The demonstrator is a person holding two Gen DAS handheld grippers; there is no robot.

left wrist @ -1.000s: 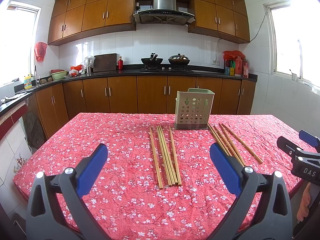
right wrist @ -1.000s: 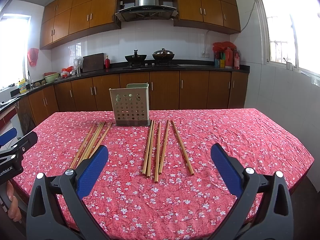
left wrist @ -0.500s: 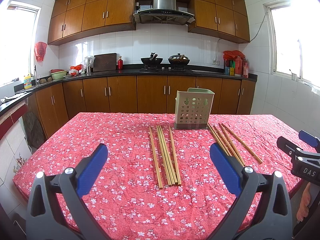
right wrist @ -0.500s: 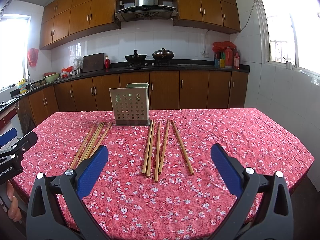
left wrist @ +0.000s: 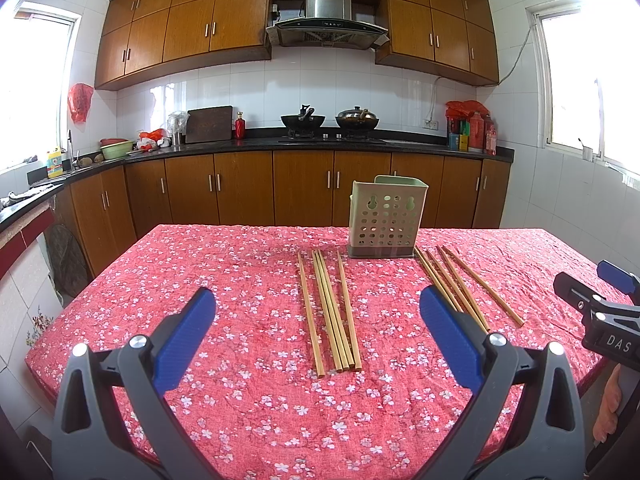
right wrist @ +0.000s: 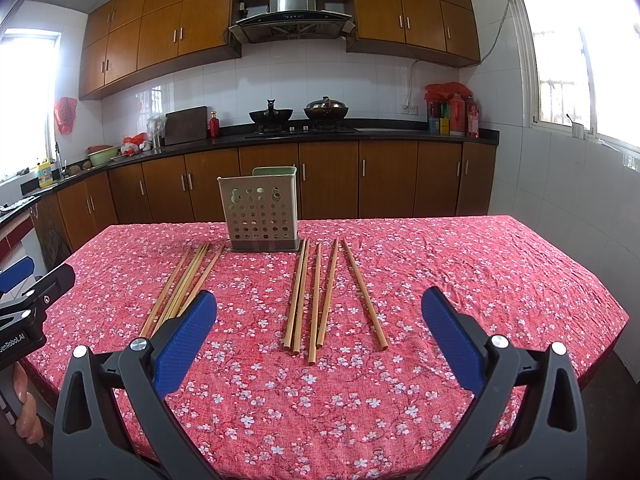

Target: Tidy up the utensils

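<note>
Nothing has moved since the earlier frames: both views match the ones a second back, chopsticks, holder and tools all in the same places.

Counter [left wrist: 208,264] with the red floral cloth carries everything. Perforated utensil holder [left wrist: 387,216] stands upright toward the far middle, empty as far as its top edge shows. Left chopstick group [left wrist: 330,308] lies flat just in front and left of the holder, roughly parallel, near ends pointing at the camera. Right chopstick group [right wrist: 324,296] lies flat on the other side of the holder, one stick splayed a bit apart from the rest.

Left tool [left wrist: 318,320] hovers above the near counter, jaws wide apart, holding nothing, lined up with the left group. Right tool [right wrist: 320,322] likewise spread wide and empty, lined up with the right group.

Step in hand, as I judge it: the very start, pre-reach; no chopstick picked up, none in the holder. Next move probably calls for lowering a tool onto one group, closing across the sticks near one end, then tipping them upright to drop into the holder's open top. Thin round sticks on wrinkled cloth may roll or slip out of the pinch.
</note>
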